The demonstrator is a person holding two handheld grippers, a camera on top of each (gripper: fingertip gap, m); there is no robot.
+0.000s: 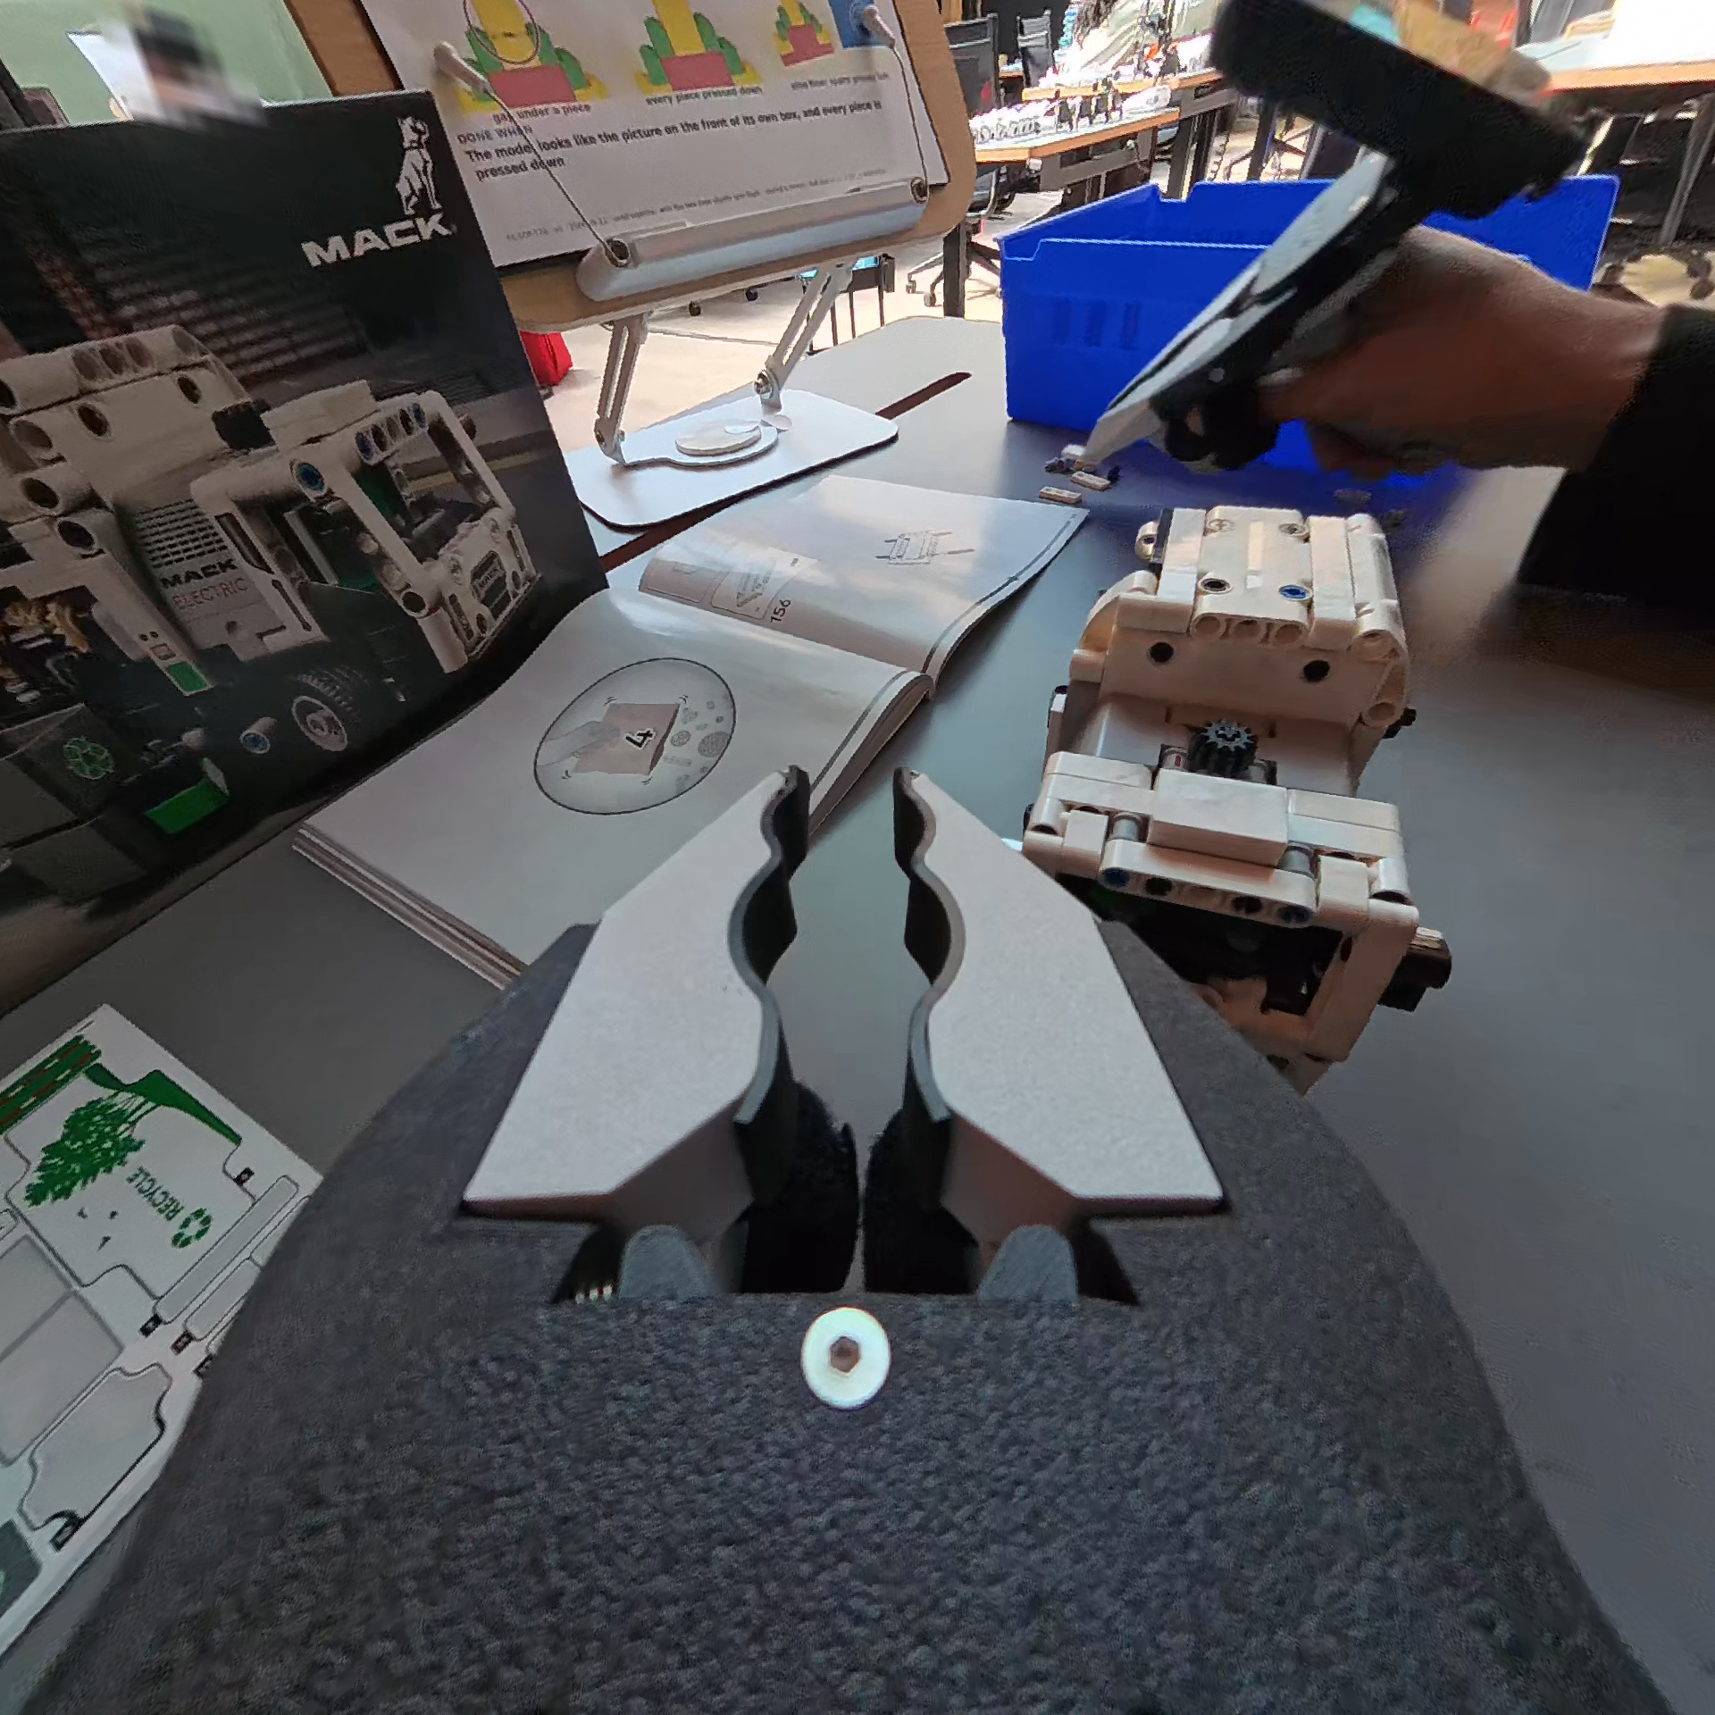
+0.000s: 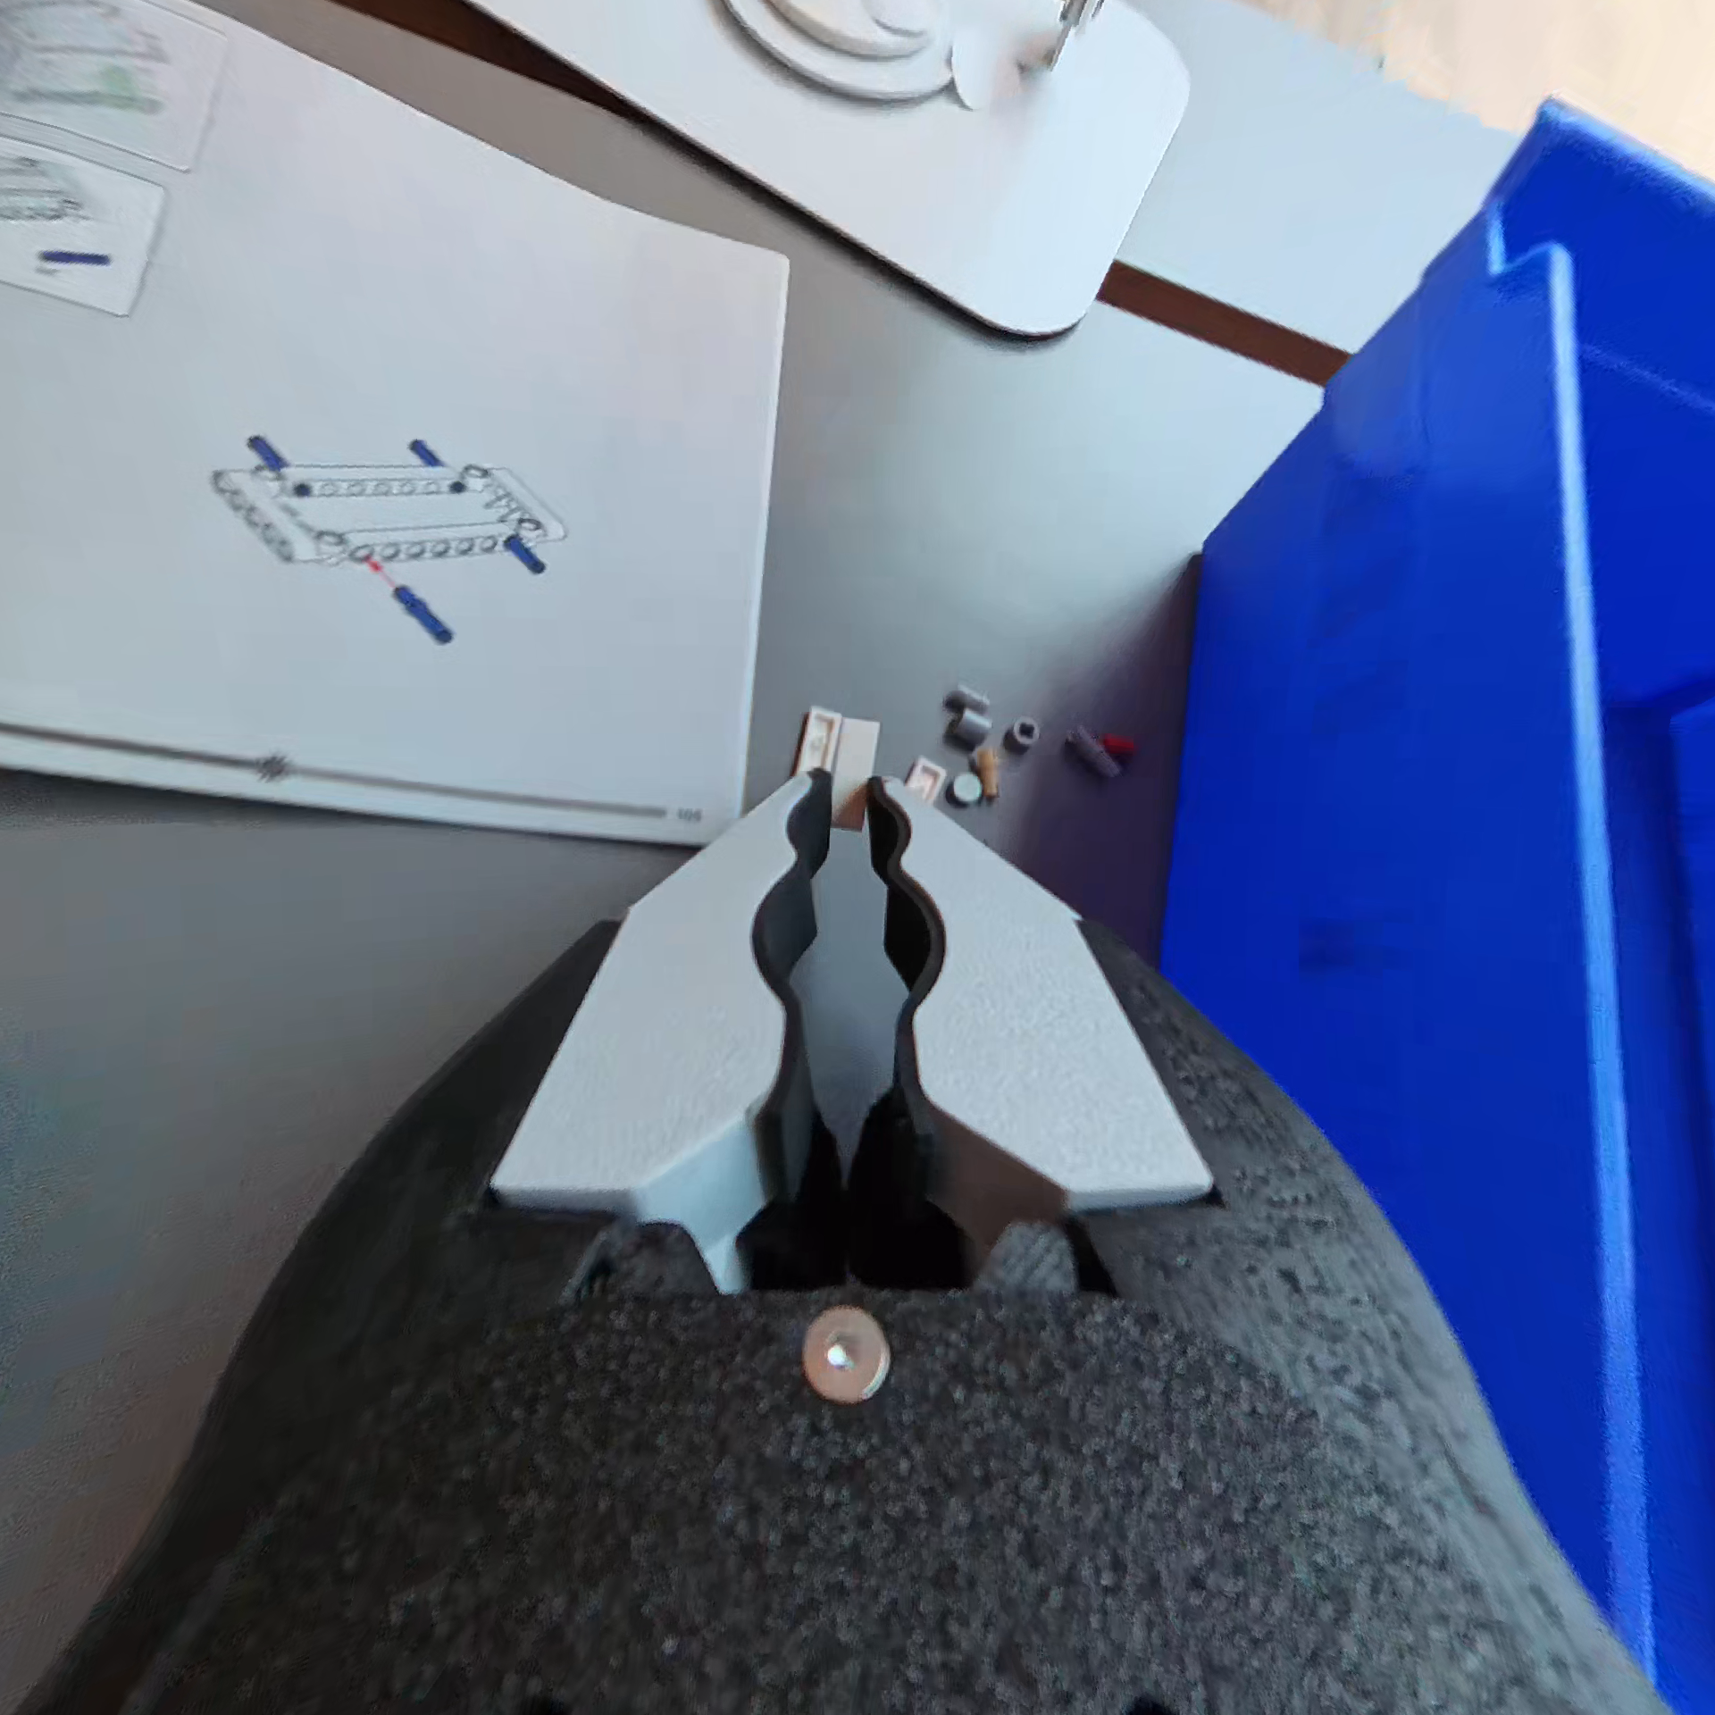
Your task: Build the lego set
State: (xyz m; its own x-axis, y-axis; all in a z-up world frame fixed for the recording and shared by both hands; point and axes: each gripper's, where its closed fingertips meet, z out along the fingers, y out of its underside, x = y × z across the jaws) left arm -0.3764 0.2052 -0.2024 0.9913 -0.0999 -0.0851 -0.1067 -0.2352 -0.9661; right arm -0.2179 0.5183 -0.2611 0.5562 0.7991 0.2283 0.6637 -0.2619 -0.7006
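2 grippers: both are showing, each held by a person.
Left gripper (image 1: 846, 789): hovering over the dark table (image 1: 1531, 928) with its fingers apart and nothing between them.
Right gripper (image 2: 847, 789): reaching down beside the blue bin (image 2: 1392, 835), fingertips sitting narrowly apart around a flat white tile (image 2: 854, 766); whether they are pinching it, I cannot tell.
Loose pieces (image 2: 984, 742): lying scattered on the table just past the tile.
White truck model (image 1: 1234, 742): sitting partly built, right of the open instruction booklet (image 1: 789, 631).
Set box (image 1: 232, 445): standing at the left.
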